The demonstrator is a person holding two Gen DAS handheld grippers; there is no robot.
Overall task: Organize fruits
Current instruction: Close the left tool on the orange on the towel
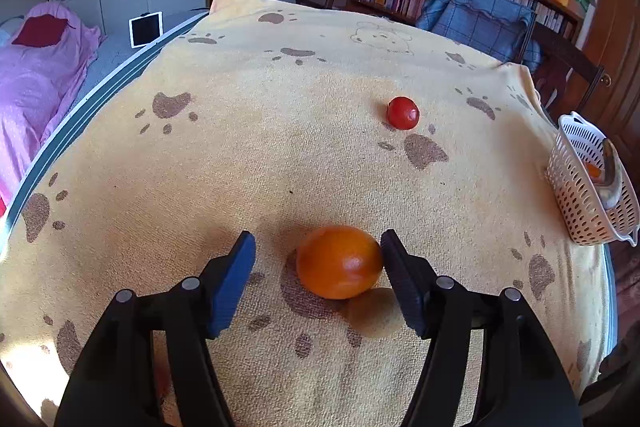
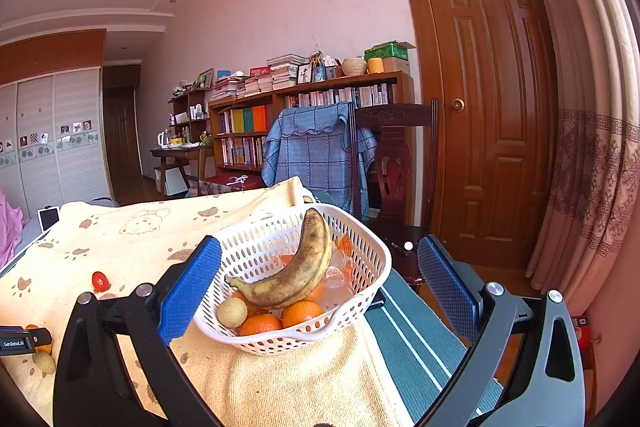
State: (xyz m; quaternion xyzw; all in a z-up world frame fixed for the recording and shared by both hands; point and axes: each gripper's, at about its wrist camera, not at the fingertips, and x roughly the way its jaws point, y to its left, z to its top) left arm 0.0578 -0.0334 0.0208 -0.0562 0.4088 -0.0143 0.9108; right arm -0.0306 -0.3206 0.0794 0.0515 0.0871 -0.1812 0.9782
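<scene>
**Left gripper straddled an orange; right gripper hung above the basket**

The left gripper [image 1: 318, 277] stood low over the yellow paw-print towel [image 1: 248, 155], its jaws spread wide with an orange [image 1: 339, 261] between them. The orange lay closer to the right-hand pad, touching it or very nearly so — the left wrist view could not settle which — while a clear gap remained on the other side. Nothing was clamped. Just beside the orange, on the near side and partly behind the same finger, sat a small tan round fruit [image 1: 374, 311]. Farther out on the towel, well apart from both, lay a small red tomato [image 1: 403, 113].

The white perforated basket [image 2: 372, 247] rested at the towel's right edge, where the cloth gave way to a green striped surface [image 2: 412, 339]. Inside it a brown-spotted banana [image 2: 298, 269] lay curved across the top of several oranges [image 2: 302, 311], with a pale round fruit [image 2: 232, 312] against the near rim and some clear plastic wrap [image 2: 340, 287] behind.

The right gripper [image 2: 320, 283] hovered in front of and above the basket, its blue pads [image 2: 190, 291] set far apart and gripping nothing — the basket showed between them.

Beyond the table stood a chair draped in a blue checked cover [image 2: 316, 151], a bookshelf [image 2: 308, 111] and a wooden door [image 2: 488, 87].
</scene>
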